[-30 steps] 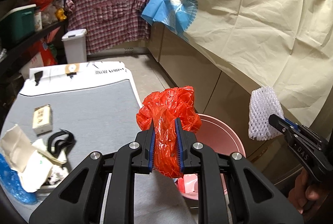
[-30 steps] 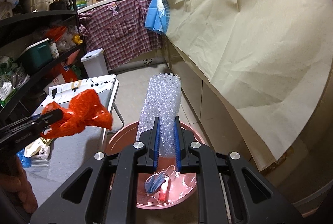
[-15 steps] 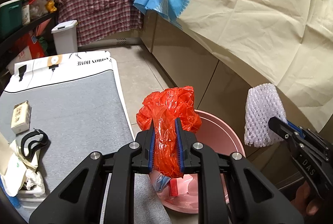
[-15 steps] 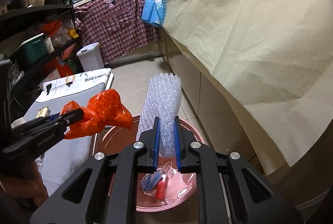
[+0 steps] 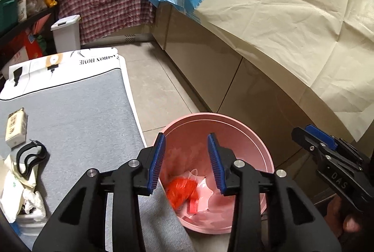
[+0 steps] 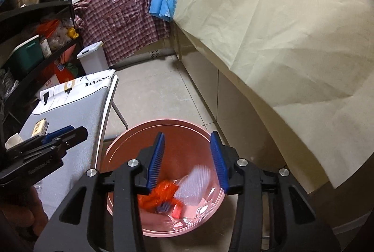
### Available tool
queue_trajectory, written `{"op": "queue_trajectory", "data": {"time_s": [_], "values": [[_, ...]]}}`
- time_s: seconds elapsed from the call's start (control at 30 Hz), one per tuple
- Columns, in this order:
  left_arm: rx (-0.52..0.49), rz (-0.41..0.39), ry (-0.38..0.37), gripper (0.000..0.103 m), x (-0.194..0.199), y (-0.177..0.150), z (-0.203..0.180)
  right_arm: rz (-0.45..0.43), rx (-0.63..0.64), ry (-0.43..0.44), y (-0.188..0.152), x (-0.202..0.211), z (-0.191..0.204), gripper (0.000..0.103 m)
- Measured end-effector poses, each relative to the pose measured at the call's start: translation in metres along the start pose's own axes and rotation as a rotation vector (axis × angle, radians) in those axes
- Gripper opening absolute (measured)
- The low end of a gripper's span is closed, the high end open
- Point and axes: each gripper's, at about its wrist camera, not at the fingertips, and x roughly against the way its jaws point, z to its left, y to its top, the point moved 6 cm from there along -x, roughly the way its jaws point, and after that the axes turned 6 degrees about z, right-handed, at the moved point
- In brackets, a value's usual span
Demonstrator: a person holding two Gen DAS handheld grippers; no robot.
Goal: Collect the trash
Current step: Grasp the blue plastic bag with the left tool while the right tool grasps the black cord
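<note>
Both tools — left tool (image 5: 186,160), right tool (image 6: 187,160) — are hanging wide open, empty, over the pink bin (image 6: 131,144) at lower centre, where the orange bag (image 5: 183,191) is lying.

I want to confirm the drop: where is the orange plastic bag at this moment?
The orange plastic bag lies at the bottom of the pink bin, beside the white foam net in the right wrist view, below both open tools.

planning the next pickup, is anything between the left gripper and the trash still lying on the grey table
Nothing visible blocks it. The open left gripper hangs over the round pink plastic bin, and only bare grey mat lies between it and the crumpled white paper pile, black strap loop and small cream box.
</note>
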Motion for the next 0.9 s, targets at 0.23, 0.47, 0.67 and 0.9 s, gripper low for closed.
{"op": "queue_trajectory", "data": {"time_s": [0.23,0.47,0.67,0.9], "values": [[-0.002,-0.036,0.009,0.038,0.034,-0.006,0.007,-0.021,0.014,-0.004,-0.001,0.006,0.003,0.041],[-0.007,-0.101,0.026,0.038,0.092,-0.014,0.025,-0.102,0.075,-0.010,0.000,0.028,0.018,0.041],[0.019,-0.148,0.054,0.038,0.143,-0.029,0.059,-0.161,0.087,0.004,0.002,0.054,0.028,0.042],[0.042,-0.167,0.138,0.038,0.201,-0.050,0.118,-0.191,0.109,0.079,-0.002,0.084,0.060,0.037]]}}
